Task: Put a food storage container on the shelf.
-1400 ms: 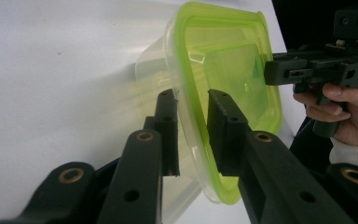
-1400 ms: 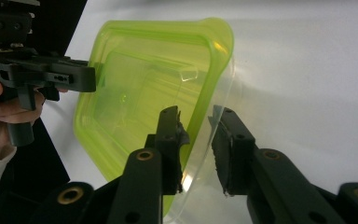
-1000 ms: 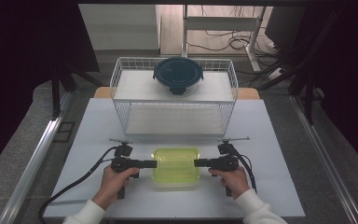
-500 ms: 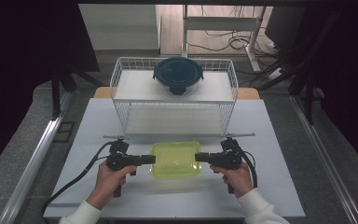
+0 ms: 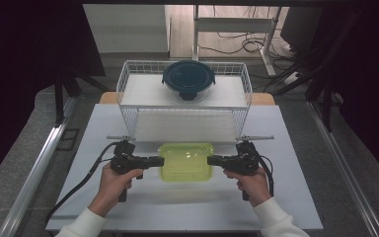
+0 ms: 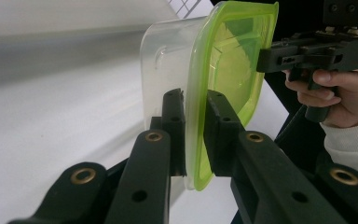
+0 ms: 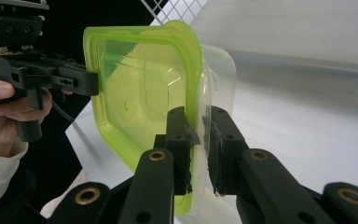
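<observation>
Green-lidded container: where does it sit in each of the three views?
High view: green-lidded container low centre, between both grippers.
Left gripper view: upper centre, lid rim in the jaws.
Right gripper view: centre-left, rim in the jaws.
Shared landmark: white wire basket, at each gripper view's top edge.

My fingers point(image 6: 221, 126) are matte black with brass-coloured rivets. The container point(image 5: 186, 162) between them has a translucent lime-green lid point(image 6: 235, 51) over a clear, colourless body point(image 6: 165, 51). The tabletop point(image 5: 286, 197) is plain white. The wire basket point(image 5: 128, 89) behind is white, in a grid pattern. The round lid point(image 5: 188, 79) on it is dark teal. My sleeves point(image 5: 281, 222) are white.
</observation>
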`<state>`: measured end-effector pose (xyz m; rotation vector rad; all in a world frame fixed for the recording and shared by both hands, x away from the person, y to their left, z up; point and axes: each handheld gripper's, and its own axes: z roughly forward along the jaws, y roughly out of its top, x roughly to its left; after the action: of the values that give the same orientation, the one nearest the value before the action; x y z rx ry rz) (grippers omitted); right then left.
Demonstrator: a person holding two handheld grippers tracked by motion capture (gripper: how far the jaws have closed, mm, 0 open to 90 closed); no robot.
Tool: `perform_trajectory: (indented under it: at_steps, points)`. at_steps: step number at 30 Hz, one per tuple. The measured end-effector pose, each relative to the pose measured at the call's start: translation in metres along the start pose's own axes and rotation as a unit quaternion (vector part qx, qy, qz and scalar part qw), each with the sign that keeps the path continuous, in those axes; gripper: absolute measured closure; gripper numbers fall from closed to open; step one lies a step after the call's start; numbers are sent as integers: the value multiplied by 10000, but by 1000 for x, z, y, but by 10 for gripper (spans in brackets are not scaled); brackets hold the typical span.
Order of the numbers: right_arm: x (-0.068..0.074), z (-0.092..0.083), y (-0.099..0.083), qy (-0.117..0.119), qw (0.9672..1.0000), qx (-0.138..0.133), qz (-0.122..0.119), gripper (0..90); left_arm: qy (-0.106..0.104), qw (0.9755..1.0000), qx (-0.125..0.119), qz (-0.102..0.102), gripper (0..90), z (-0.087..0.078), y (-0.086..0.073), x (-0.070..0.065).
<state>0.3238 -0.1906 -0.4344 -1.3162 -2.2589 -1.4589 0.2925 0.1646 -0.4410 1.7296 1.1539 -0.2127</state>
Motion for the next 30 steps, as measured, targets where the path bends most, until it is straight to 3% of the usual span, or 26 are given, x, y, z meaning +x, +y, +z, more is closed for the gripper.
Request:
perform_trajectory:
  at_steps: [9, 17, 30]
  points:
    - [11, -7, 18, 71, 9997, -187, -137, 793, 70, 9996, -85, 251, 800, -19, 24, -16]
    - [24, -18, 39, 22, 9988, -310, -381, 794, -31, 9993, -241, 288, 800, -28, 38, -22]
    - [37, -29, 61, -17, 9975, -430, -557, 794, -99, 9988, -335, 347, 801, -37, 55, -30]
